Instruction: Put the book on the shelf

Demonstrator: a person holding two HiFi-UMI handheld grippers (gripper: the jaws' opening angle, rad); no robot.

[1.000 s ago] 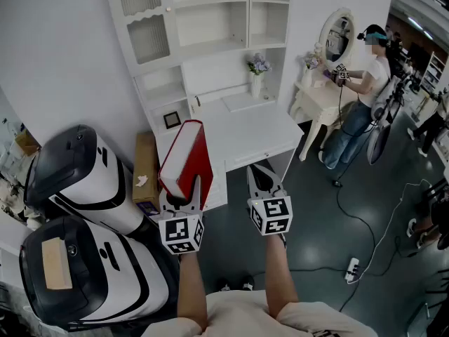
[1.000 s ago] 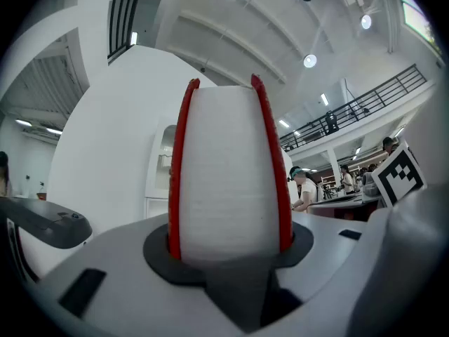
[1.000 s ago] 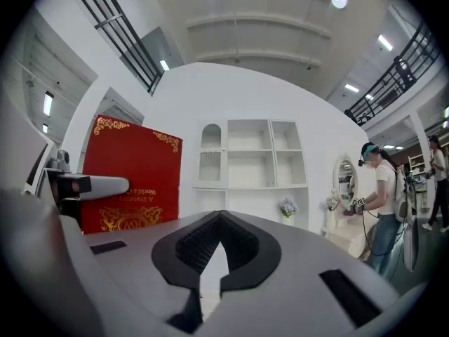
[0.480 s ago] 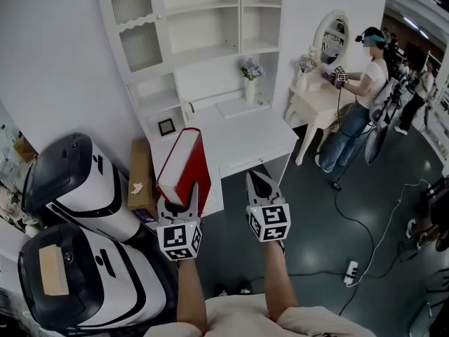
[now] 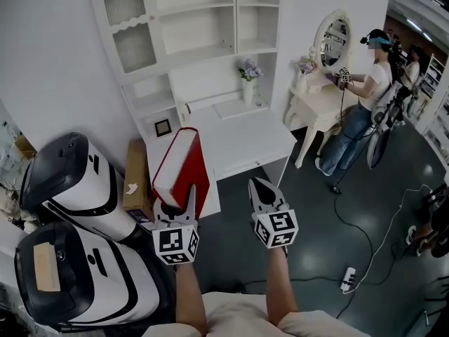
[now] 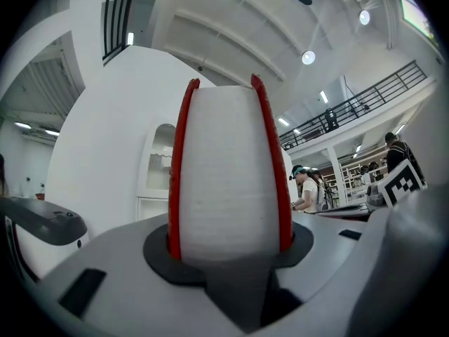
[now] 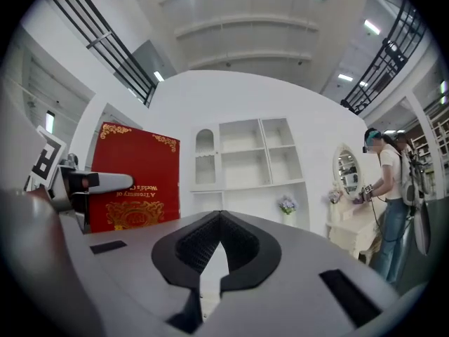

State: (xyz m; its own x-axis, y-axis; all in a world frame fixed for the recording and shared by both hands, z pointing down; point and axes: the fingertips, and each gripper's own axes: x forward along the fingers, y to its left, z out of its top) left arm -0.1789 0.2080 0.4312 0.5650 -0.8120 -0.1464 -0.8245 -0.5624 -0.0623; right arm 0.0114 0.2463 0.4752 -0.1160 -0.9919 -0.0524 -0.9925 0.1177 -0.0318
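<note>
Book (image 5: 184, 167): one, red-covered with gilt ornament. It stands upright in the left gripper (image 5: 179, 206), page edges toward that gripper's camera. It is in the air, in front of the desk and below the shelf, not on either.

Left gripper: the fingers are clamped on the book's lower end, one against each red cover, with the white page block between them.

Right gripper (image 5: 259, 184): the fingers are together at their tips with nothing between them. It is level with the left gripper, just to the right of the book and apart from it.

Marker cubes: two, one on each gripper. Forearms: two, bare, reaching forward from the bottom of the head view.

Left of the person: two large white-and-black rounded machines, one nearer (image 5: 77, 279) and one farther (image 5: 70, 181). One brown cardboard box (image 5: 135, 177) stands between the farther machine and the desk.

Ahead: one white desk (image 5: 245, 135), its top carrying one small framed picture (image 5: 163, 127) and one vase of flowers (image 5: 248, 72). One white shelf (image 5: 200, 23) unit rises from the back of the desk against the wall; its open compartments hold nothing visible.

Far right: one white dressing table with an oval mirror (image 5: 335, 37), and one person (image 5: 365, 104) standing at it. One power strip (image 5: 349, 269) lies on the dark floor.
</note>
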